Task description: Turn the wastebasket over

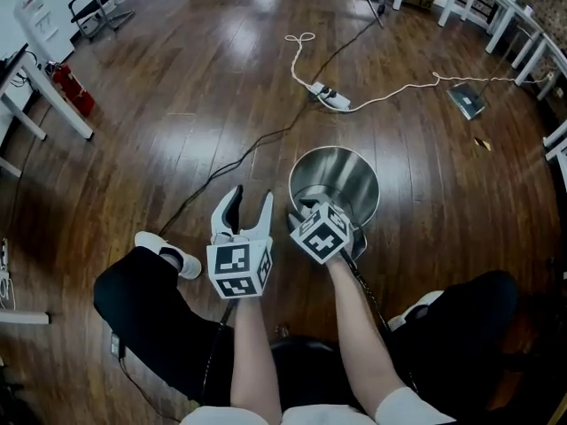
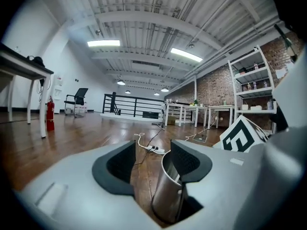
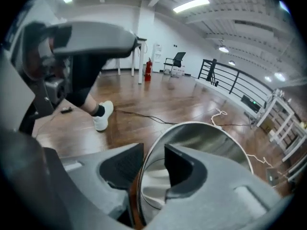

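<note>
Dark wood floor (image 1: 177, 104), glossy, with a power strip (image 1: 330, 97) lying well beyond the work. Close in front: steel wastebasket (image 1: 335, 177), standing upright with its mouth up, so not yet turned. Looks like the grasping step. Right gripper (image 3: 151, 159) straddling the near rim, one jaw outside the wall and one inside, gap narrow. Outer pad right at the metal, inner pad seemingly a shade off it (hard to call from that angle), so no firm pinch to be claimed. Left gripper (image 2: 151, 159) spread wide and holding nothing, just beside the basket on its left side. Next, most likely: finish closing on the rim, then lift and roll the wrist to bring the mouth down, steadying the slick wall from the left if it swings. Hidden or unclear: the basket's base, covered in the head view by the right gripper. Inside bottom lost in reflections. Far side of the wall cut off behind a jaw in the left gripper view.
</note>
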`<action>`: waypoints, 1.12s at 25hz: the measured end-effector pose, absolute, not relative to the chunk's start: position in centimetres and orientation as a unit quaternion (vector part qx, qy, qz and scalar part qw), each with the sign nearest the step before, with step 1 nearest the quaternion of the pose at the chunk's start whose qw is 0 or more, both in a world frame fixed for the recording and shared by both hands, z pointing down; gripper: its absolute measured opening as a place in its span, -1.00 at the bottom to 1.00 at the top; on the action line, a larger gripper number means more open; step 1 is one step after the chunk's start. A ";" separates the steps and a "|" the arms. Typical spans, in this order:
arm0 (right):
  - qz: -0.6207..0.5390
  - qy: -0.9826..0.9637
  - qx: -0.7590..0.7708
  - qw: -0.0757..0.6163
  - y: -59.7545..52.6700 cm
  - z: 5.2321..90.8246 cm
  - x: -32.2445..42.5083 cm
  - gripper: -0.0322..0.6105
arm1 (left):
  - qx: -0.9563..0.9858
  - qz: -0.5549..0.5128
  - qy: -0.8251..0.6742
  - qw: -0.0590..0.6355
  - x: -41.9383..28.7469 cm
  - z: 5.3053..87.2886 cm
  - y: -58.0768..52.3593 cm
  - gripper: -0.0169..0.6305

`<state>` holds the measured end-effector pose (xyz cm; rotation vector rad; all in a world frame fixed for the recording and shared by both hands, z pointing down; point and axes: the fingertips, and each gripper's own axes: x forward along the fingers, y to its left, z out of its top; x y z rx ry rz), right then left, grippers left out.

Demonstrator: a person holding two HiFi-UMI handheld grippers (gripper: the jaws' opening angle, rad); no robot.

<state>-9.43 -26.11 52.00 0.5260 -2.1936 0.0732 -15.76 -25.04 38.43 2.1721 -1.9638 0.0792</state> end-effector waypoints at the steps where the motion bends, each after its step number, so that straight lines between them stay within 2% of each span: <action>1: 0.023 -0.872 0.209 0.442 -26.3 52.5 -9.6 -0.48 | 0.735 0.025 -0.669 0.112 -15.9 38.5 -25.2 -0.17; 2: 0.023 -0.868 0.206 0.451 -26.4 52.8 -9.7 -0.48 | 0.733 0.024 -0.670 0.115 -16.0 38.5 -25.2 -0.17; 4: 0.036 -0.866 0.208 0.453 -26.3 53.1 -10.0 -0.64 | 0.733 0.021 -0.669 0.119 -16.2 38.7 -25.1 -0.17; 9: 0.093 -0.880 0.233 0.404 -26.2 52.1 -9.9 -0.73 | 0.724 -0.007 -0.673 0.153 -17.3 40.1 -25.0 -0.20; 12: 0.089 -0.887 0.251 0.377 -26.8 50.6 -8.5 -0.73 | 0.723 -0.041 -0.670 0.164 -17.8 39.5 -24.8 -0.30; 15: 0.129 -0.904 0.277 0.300 -28.2 47.7 -6.9 -0.73 | 0.739 -0.029 -0.656 0.152 -17.1 39.2 -24.9 -0.30; 21: 0.246 -0.926 0.270 0.096 -28.8 43.5 -3.2 -0.73 | 0.738 -0.021 -0.655 0.161 -16.6 40.0 -25.1 -0.30; 24: 0.274 -0.927 0.251 0.044 -28.4 43.6 -0.9 -0.73 | 0.739 -0.013 -0.653 0.165 -16.2 40.7 -25.2 -0.30; 28: 0.259 -0.918 0.300 0.012 -29.3 44.2 4.6 -0.72 | 0.743 -0.003 -0.646 0.173 -15.2 41.4 -25.3 -0.30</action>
